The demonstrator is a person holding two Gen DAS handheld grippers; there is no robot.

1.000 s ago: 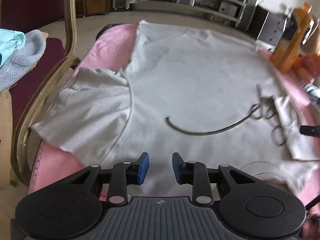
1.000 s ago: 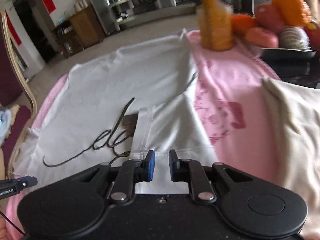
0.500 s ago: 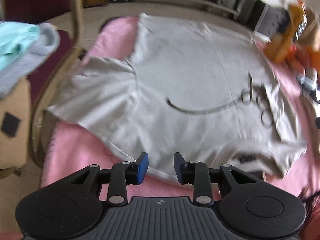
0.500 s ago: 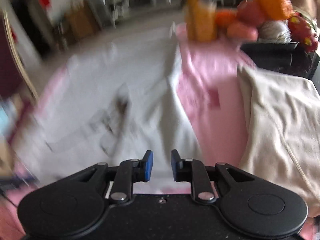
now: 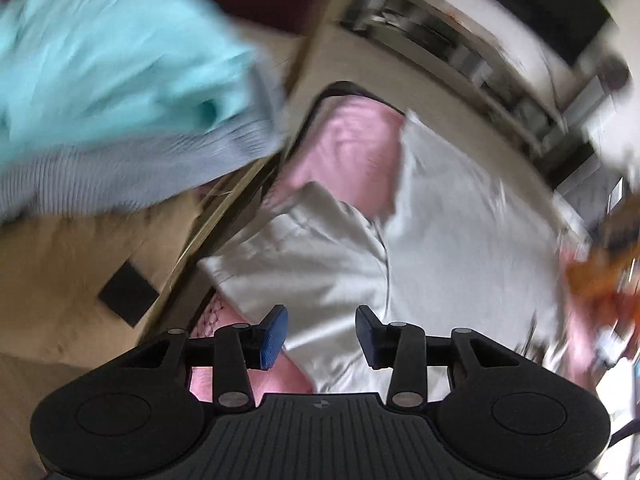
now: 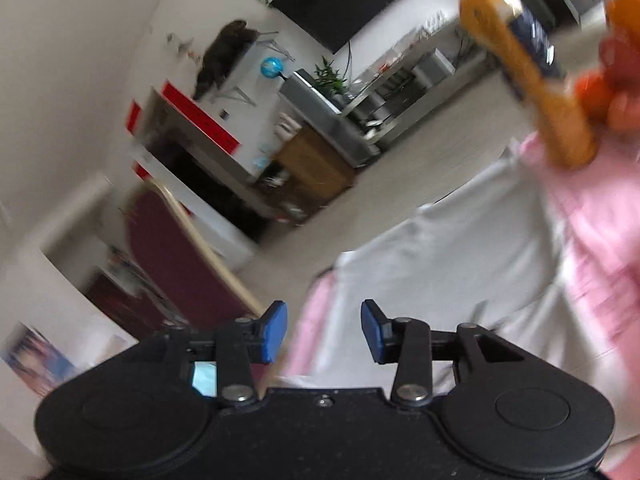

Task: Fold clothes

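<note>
The pale grey cotton T-shirt point(image 5: 460, 216) lies on a pink cloth cover point(image 5: 352, 136) that has a faint darker pink print. The turquoise garment point(image 5: 100, 60) sits over a grey ribbed knit point(image 5: 132, 168). The bottle point(image 6: 532, 92) is orange with a dark blue label.

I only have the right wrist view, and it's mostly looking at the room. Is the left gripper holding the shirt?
Observer: No. The left gripper is open; its jaws have just been opening, with nothing between its fingers.
Operator: Where's the left sleeve?
Observer: The sleeve lies spread out on the pink cloth, just beyond that gripper.
Operator: Anything else waiting?
Observer: A turquoise garment is piled on a grey knit, off the cloth's left edge.
</note>
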